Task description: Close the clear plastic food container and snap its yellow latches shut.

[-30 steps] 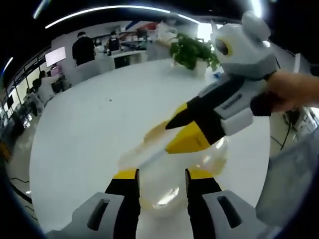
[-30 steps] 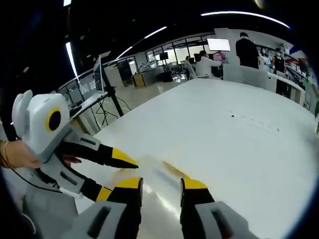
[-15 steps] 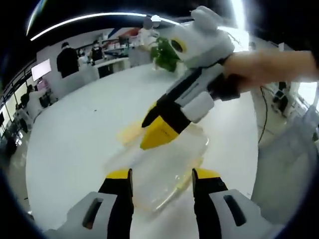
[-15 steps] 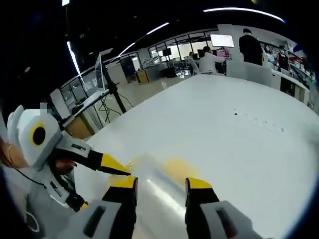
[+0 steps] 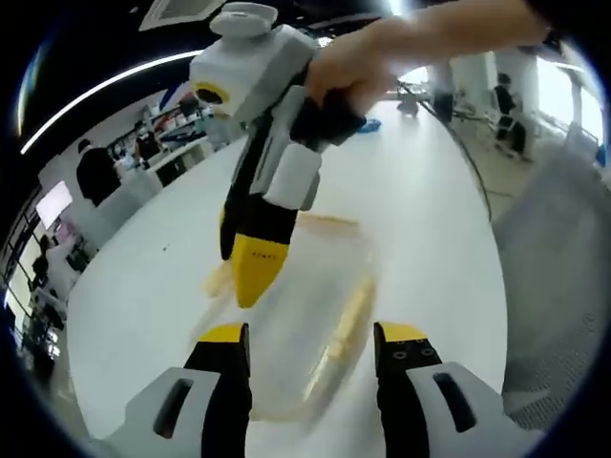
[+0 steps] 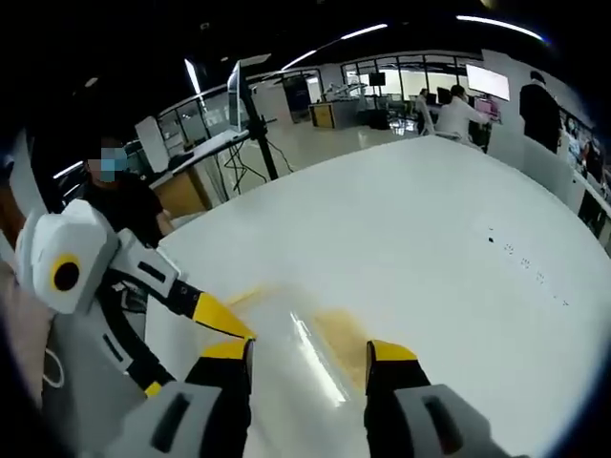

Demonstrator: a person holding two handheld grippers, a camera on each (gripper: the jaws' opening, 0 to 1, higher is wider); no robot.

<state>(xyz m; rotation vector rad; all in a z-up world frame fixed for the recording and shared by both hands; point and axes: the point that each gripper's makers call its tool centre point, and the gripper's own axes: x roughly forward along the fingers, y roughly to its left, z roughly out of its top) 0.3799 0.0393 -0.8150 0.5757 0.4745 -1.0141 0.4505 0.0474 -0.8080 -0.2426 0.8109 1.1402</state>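
A: Container first. Where does it lie?
B: Clear plastic food container [image 5: 305, 324] flat on the white counter [image 5: 143, 277], blurred, directly ahead of the left gripper [image 5: 310, 343]. One yellow latch [image 5: 351, 315] runs along its right edge in the left gripper view; another yellow latch [image 5: 218, 279] shows at the far left side. Cannot tell from the blur whether either is snapped.
A: Left gripper's state?
B: Jaws spread, one on each side of the near end of the container, nothing pinched between them.
A: And the right one?
B: In the left gripper view the right gripper [image 5: 250, 272] comes down from above, held by a hand [image 5: 382, 48], yellow tips pointing at the container's far left part. Whether the tips touch the lid, I cannot tell. In its own view the right gripper [image 6: 310, 358] has jaws spread wide, with the container [image 6: 305, 353] between and ahead of them, a yellow patch beside the right jaw.
A: Anything beyond?
B: The left gripper [image 6: 205, 320] enters the right gripper view from the left, yellow tips close beside the container. People [image 6: 456, 113] sit at desks past the counter's far edge; a person in a dark top [image 6: 129, 205] sits near the left.
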